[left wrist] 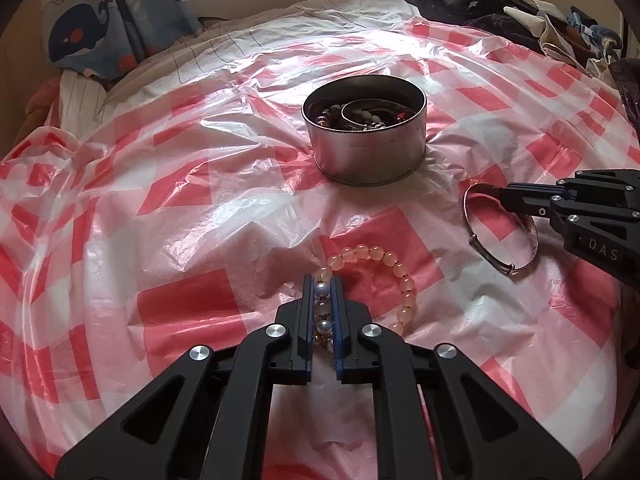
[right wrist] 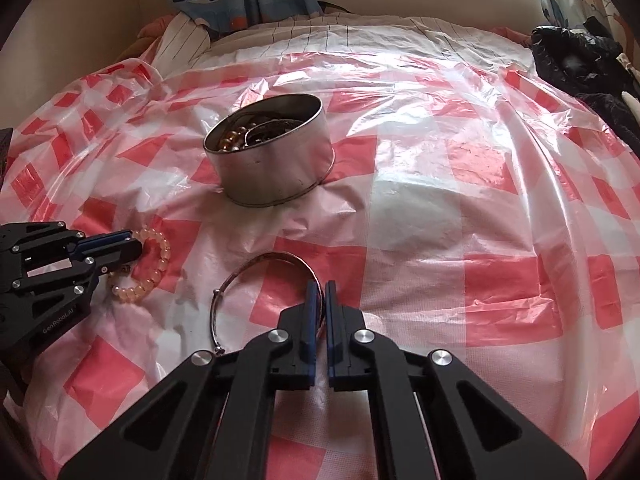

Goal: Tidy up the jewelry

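Observation:
A peach bead bracelet (left wrist: 394,270) lies on the red-and-white checked plastic sheet (left wrist: 180,208). My left gripper (left wrist: 322,280) is shut on its near side, with pearl and clear beads pinched between the pads. To its right a thin silver bangle (left wrist: 480,246) lies flat, and my right gripper (left wrist: 505,197) is shut on its rim. In the right wrist view my right gripper (right wrist: 320,285) clamps the bangle (right wrist: 236,276), while the left gripper (right wrist: 138,246) holds the bead bracelet (right wrist: 158,264) at the left. A round metal tin (left wrist: 366,136) with several jewelry pieces stands behind both.
The tin (right wrist: 272,160) sits mid-sheet in the right wrist view. A whale-print cloth (left wrist: 88,28) lies at the back left and a dark heap of clothes (left wrist: 500,0) at the back right. Striped bedding (right wrist: 304,34) shows past the sheet's far edge.

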`<state>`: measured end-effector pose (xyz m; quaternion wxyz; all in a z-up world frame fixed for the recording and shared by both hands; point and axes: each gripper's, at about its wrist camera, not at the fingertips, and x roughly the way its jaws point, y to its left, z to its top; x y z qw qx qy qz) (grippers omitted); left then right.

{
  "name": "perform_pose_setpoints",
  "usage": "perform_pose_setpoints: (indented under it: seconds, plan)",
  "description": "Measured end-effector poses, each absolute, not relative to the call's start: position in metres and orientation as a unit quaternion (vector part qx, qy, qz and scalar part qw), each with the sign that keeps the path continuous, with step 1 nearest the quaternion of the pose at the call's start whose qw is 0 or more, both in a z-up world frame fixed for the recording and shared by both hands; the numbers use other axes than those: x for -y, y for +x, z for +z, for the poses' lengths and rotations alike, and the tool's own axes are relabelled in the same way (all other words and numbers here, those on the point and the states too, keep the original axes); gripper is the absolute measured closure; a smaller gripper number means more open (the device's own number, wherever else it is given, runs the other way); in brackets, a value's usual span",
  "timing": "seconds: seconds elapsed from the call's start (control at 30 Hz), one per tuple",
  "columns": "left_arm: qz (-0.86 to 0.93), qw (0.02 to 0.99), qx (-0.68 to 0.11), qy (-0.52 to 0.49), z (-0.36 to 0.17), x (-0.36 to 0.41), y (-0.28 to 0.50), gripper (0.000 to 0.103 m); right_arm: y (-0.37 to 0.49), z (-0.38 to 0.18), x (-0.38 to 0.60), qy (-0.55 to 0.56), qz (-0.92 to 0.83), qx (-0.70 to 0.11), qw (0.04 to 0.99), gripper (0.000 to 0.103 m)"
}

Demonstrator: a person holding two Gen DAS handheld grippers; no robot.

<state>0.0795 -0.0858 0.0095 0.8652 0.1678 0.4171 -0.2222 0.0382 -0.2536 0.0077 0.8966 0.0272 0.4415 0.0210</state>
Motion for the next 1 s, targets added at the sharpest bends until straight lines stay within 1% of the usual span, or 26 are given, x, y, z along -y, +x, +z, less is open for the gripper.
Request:
perform_pose_setpoints:
  seconds: [0.4,0.57,0.87,1.0]
  plan:
    - [-0.233,0.872,-0.396,0.168,0.024,0.088,0.071,0.096,0.039,0.019,0.246,0.048,0.049,-0.418,0.906,0.098]
    - [-0.257,0.874,-0.387,0.144,0.038,0.086,0.067,0.096,0.036,0.028,0.246,0.056,0.057,-0.403,0.912,0.098]
    - [-0.295,0.872,-0.385,0.058,0.063,0.073,0.073,0.096,0.036,0.045,0.254,0.067,0.056,-0.374,0.923,0.098]
    - [-0.297,0.876,-0.378,0.044,0.075,0.073,0.079,0.096,0.041,0.054,0.257,0.074,0.055,-0.363,0.927,0.098]
